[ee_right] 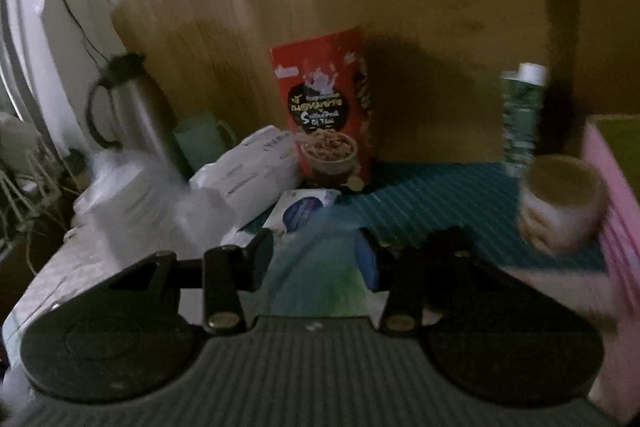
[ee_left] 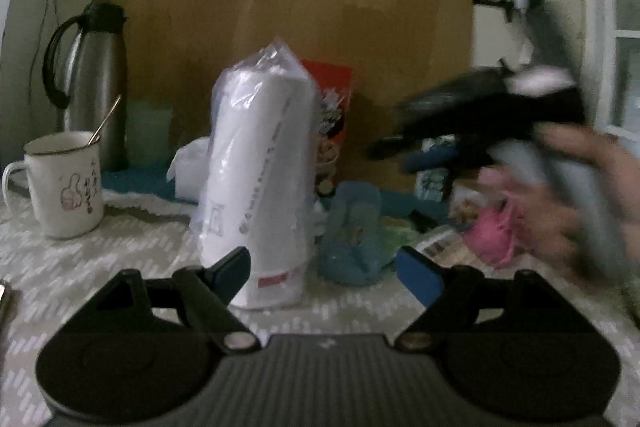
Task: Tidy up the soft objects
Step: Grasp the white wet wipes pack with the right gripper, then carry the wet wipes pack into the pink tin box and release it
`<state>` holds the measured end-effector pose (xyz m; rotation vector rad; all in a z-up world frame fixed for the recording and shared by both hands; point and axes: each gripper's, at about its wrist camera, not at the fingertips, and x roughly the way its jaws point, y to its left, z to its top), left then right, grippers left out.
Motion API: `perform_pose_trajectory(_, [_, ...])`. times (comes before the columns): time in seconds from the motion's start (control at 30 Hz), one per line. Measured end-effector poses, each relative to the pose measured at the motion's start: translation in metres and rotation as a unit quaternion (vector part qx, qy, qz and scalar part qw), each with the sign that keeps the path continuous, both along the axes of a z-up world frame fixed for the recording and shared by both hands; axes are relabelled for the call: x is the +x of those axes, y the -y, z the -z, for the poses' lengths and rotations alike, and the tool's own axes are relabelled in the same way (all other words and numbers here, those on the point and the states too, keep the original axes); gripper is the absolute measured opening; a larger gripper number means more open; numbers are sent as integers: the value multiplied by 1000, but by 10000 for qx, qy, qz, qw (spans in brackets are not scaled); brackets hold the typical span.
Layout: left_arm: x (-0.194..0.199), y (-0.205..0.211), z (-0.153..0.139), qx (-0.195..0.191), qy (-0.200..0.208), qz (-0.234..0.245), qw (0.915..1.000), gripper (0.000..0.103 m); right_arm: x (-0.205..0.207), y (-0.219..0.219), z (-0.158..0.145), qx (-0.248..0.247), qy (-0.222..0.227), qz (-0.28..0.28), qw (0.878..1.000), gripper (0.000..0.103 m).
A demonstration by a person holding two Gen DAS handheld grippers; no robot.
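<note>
The left hand-held gripper (ee_left: pixel 325 269) gapes wide and empty before the bagged roll (ee_left: pixel 256 183) and blue cloth (ee_left: pixel 352 239) mid-surface (ee_left: pixel 120 267). The right hand-held gripper (ee_right: pixel 314 259), half-open, straddles blurred cloth; whether it grips, I cannot tell. Either could topple the roll.

Person's hand (ee_left: pixel 580 195) and right gripper (ee_left: pixel 412 157), at three o'clock in left view, smeared by motion; grip unreadable. Red box (ee_left: pixel 332 99) mostly hidden behind white bagged roll (ee_left: pixel 260 163). Phone-like edge (ee_left: pixel 4 297) cut off at nine o'clock. Right view: blue-green soft thing (ee_right: pixel 316 263) between fingers streaked; contact unclear. Pink item (ee_right: pixel 616 195) cut off at three o'clock.
</note>
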<state>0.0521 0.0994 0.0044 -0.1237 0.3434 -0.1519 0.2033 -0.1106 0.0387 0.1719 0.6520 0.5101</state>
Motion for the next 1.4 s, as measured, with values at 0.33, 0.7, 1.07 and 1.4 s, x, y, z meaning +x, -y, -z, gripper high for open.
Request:
perform_pose_trajectory(0.33, [-16, -5, -2, -161, 504, 42, 9986, 84, 112, -85, 28, -936, -1136, -64, 9891, 76])
perform_pose_trajectory(0.7, [-15, -18, -2, -703, 422, 85, 9966, 84, 122, -134, 65, -1921, -1299, -598, 9709, 75])
perform_pose_trajectory(1.07, [-13, -22, -1, -737, 420, 105, 9963, 84, 71, -59, -17, -511, 159, 134, 9985, 70])
perform_pose_trajectory(1.4, [-1, -25, -1, -1177, -199, 996, 9878, 84, -93, 59, -29, -756, 172, -484, 9958, 71])
